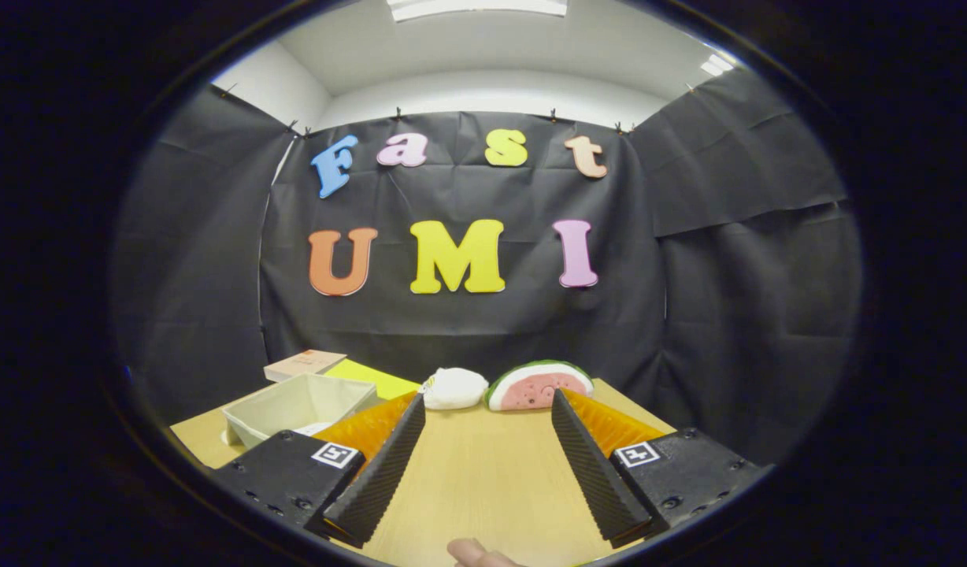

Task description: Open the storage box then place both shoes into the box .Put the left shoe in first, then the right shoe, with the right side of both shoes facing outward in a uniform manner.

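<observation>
One open storage box [298, 405] sat on the wooden table [483, 480], just left of the left finger [377, 465]. Two plush shoes lay beyond the fingertips: a white shoe [454, 388] and a watermelon shoe [539, 386], touching. The gripper [487, 405] stood spread wide, holding nothing.

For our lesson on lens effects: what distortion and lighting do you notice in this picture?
Gripper view: fisheye bends the booth walls and the table edges; ceiling lights glare at the top; the open tool, the white shoe and the watermelon-patterned shoe are evenly lit and sharp.
</observation>
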A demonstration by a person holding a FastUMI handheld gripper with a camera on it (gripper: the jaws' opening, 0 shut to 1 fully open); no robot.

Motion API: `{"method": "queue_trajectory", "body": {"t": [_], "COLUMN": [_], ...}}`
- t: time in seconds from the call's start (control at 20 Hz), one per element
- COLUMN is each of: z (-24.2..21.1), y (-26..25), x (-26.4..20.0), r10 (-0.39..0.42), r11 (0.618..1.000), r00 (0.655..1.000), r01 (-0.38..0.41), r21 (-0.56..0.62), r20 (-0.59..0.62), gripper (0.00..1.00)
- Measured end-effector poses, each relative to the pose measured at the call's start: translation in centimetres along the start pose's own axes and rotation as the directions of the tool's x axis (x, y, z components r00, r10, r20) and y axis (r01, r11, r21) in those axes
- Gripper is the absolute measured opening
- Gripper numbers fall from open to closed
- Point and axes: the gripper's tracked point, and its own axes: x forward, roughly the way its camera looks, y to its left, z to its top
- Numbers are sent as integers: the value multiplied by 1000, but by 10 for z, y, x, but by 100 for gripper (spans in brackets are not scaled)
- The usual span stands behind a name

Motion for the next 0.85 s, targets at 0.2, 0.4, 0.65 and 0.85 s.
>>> {"method": "queue_trajectory", "body": {"t": [0.2,0.4,0.65,0.85], "z": [-4,-3,-7,-9], "y": [2,3,5,4], "x": [3,4,3,3], "r10": [13,17,18,17], "r11": [1000,1000,1000,1000], "r00": [1000,1000,1000,1000], "r01": [-13,-17,-18,-17], "r21": [2,10,11,22], "r20": [-14,-16,-18,-24], "gripper": [100,100,100,100]}}
